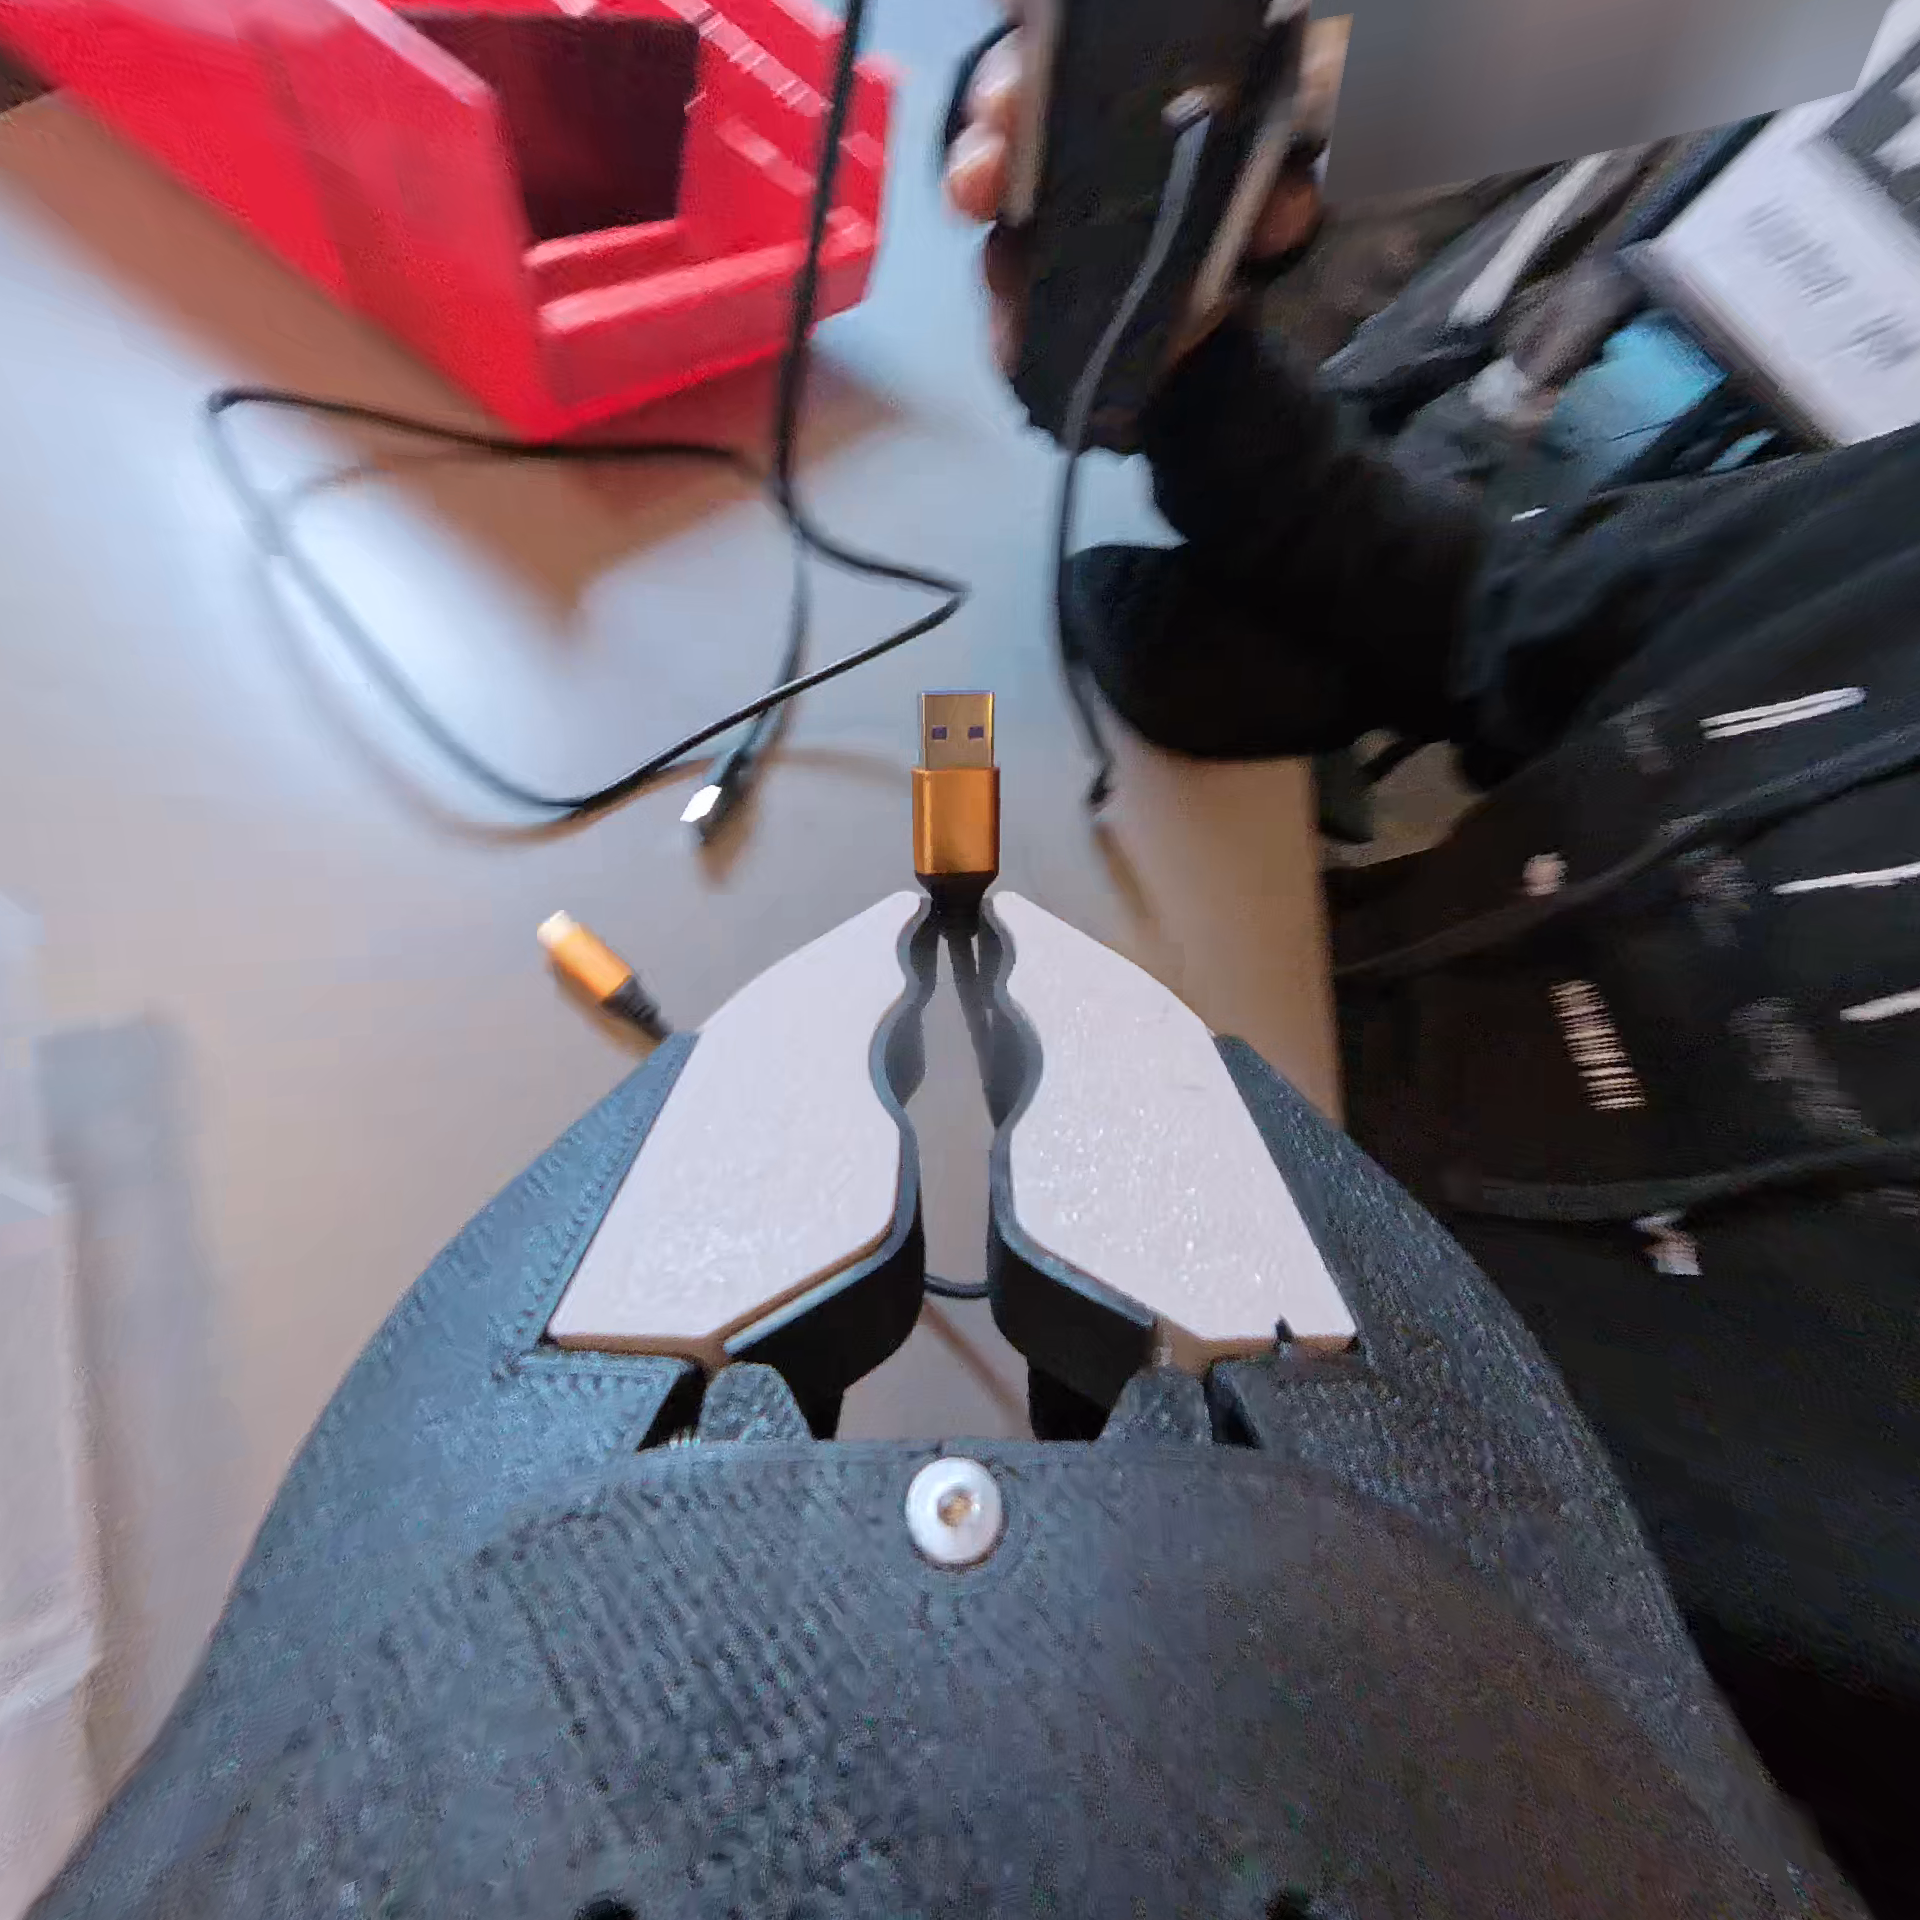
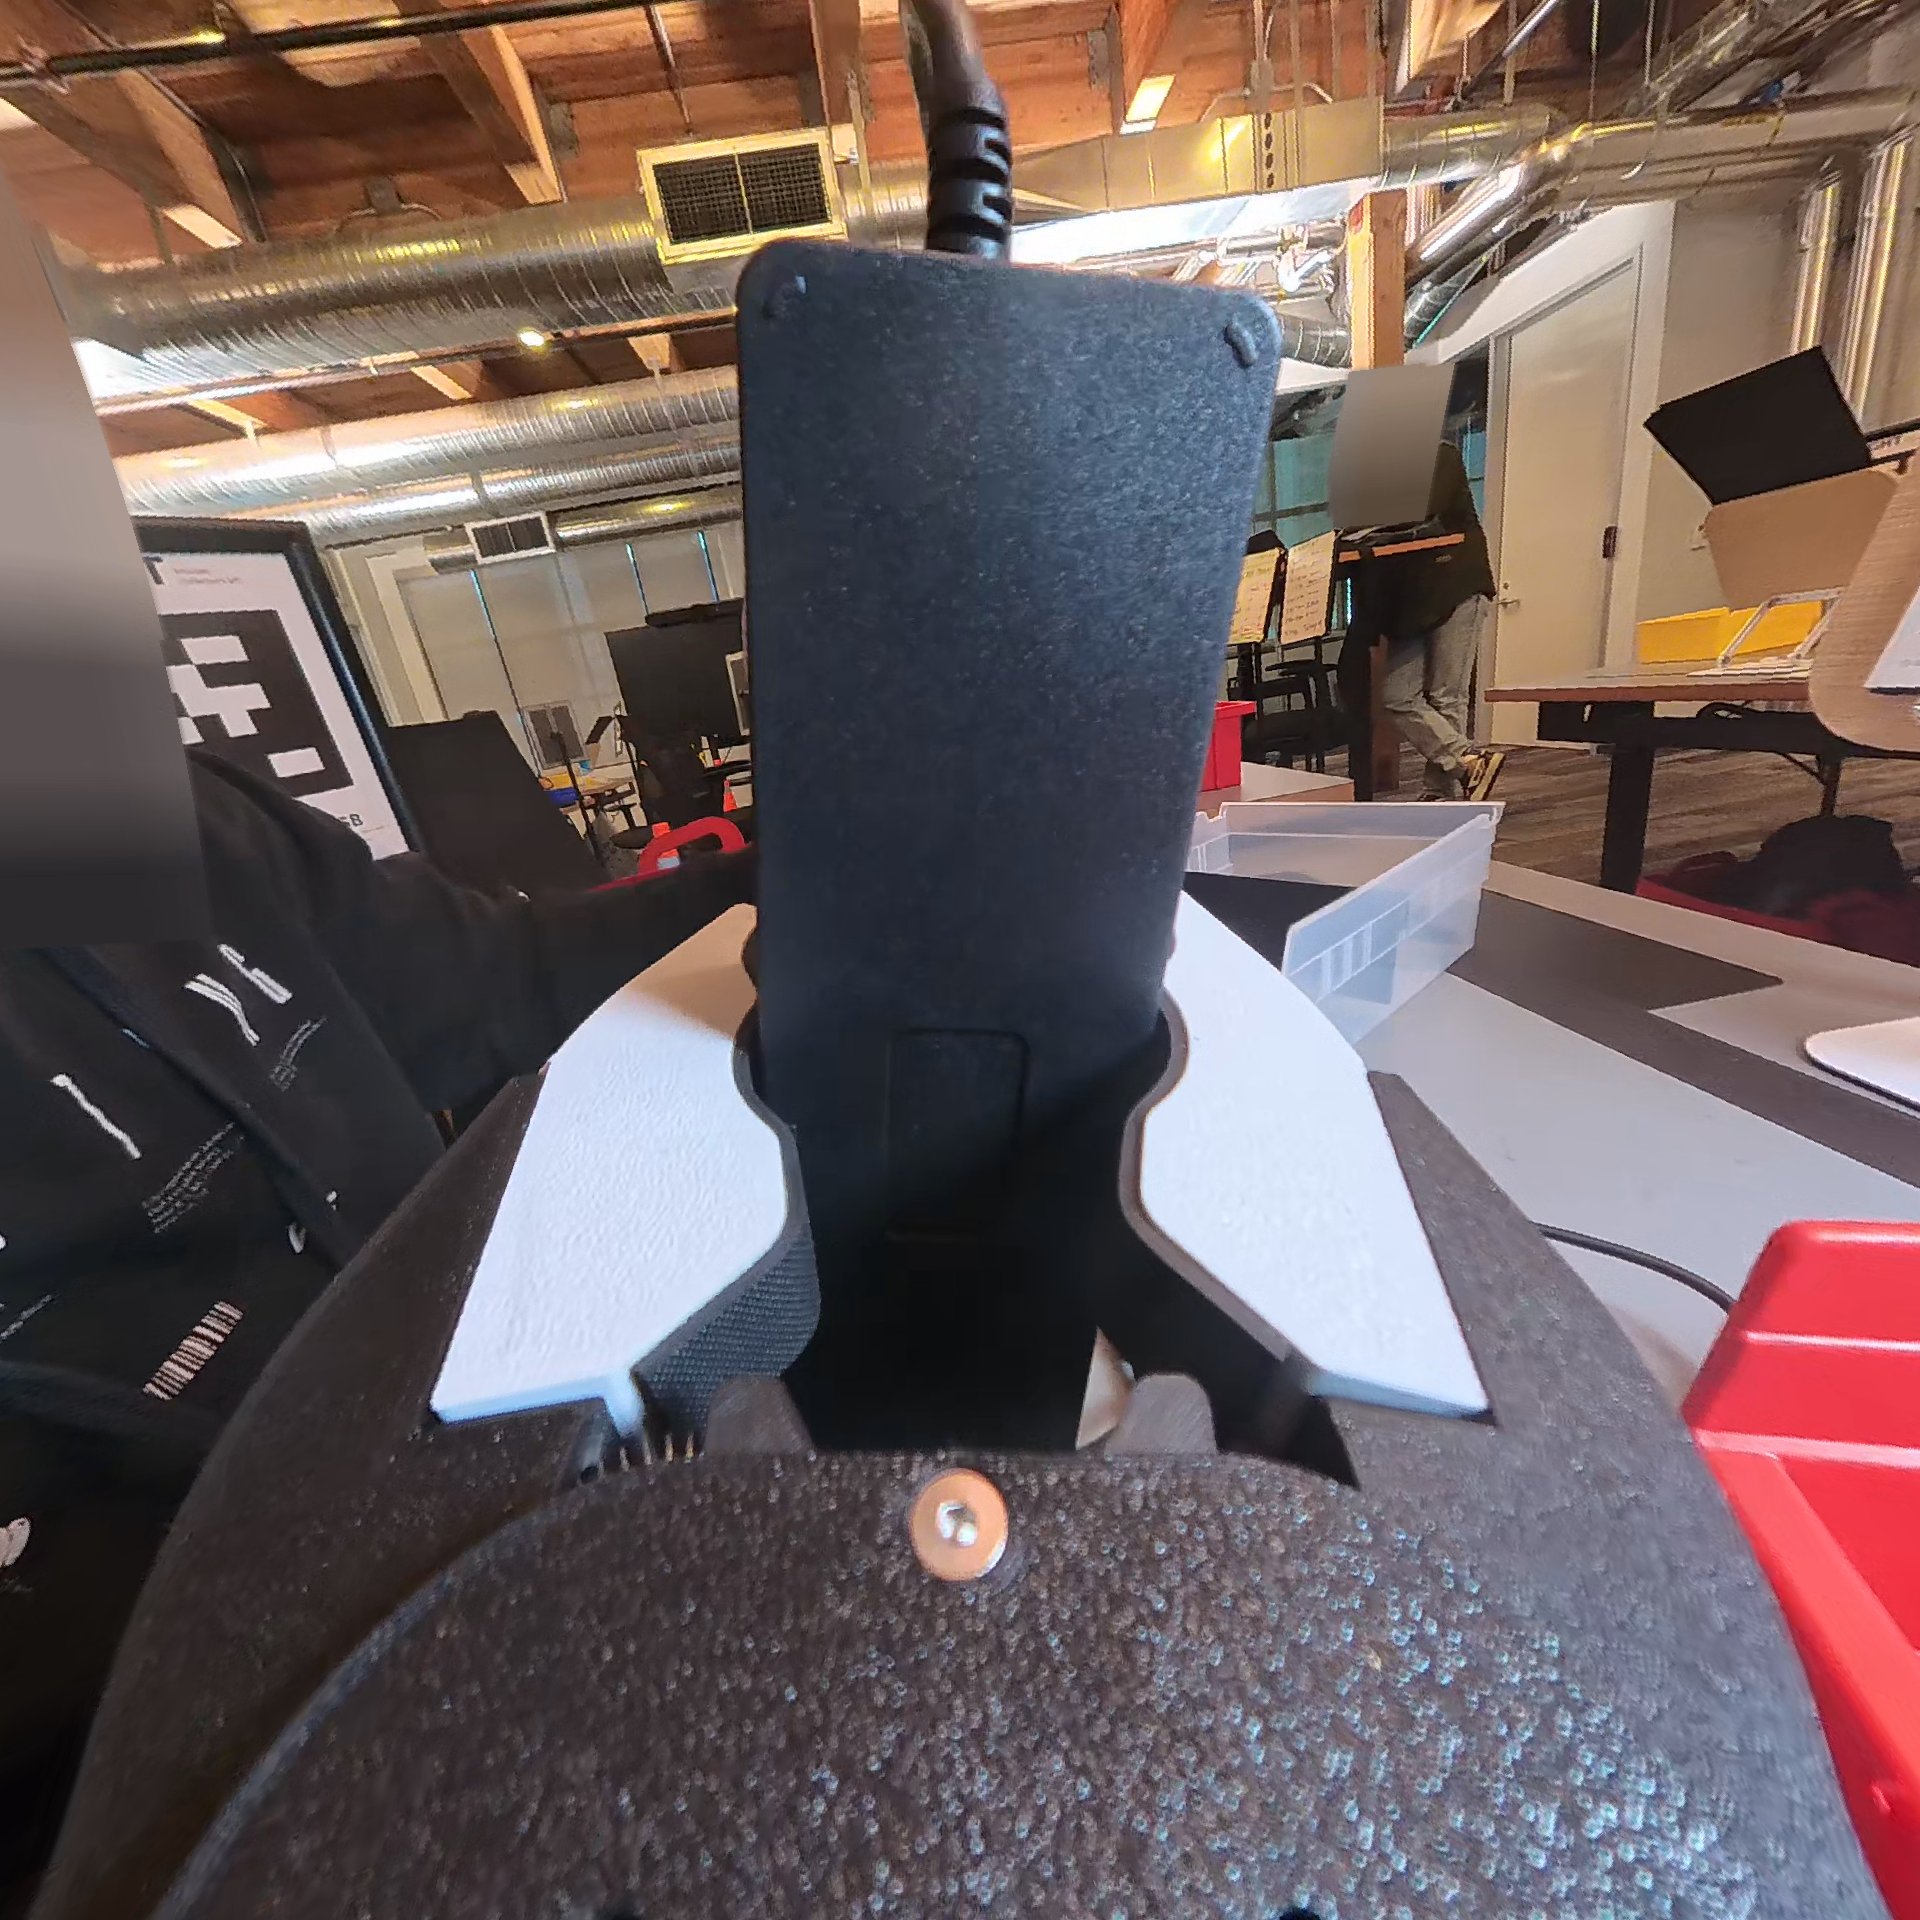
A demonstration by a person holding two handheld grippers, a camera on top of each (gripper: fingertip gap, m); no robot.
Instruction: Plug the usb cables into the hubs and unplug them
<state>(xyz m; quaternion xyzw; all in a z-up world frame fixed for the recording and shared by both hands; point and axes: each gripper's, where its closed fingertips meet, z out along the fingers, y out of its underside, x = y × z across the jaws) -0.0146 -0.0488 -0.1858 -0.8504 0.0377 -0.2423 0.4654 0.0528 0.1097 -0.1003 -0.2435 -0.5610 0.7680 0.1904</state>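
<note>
My left gripper point(image 1: 956, 906) is shut on the black cable just behind an orange USB-A plug point(image 1: 955, 790), which sticks out forward above the table. The cable's other orange plug point(image 1: 588, 961) lies on the table to the left. My right gripper point(image 2: 956, 935) is shut on a flat black USB hub point(image 2: 997, 623), held upright and lifted, its cable point(image 2: 966, 135) leaving the top. In the left wrist view the hub point(image 1: 1132, 187) shows blurred at the upper right, ahead of the orange plug and apart from it.
A red bin point(image 1: 540, 197) stands at the back left of the table, also at the right edge of the right wrist view point(image 2: 1829, 1455). A loose black cable point(image 1: 499, 613) loops across the table. A clear plastic tray point(image 2: 1371, 894) stands behind the hub. My black sleeve point(image 1: 1558, 727) is on the right. There is about 20 centimetres between the tips of the two grippers.
</note>
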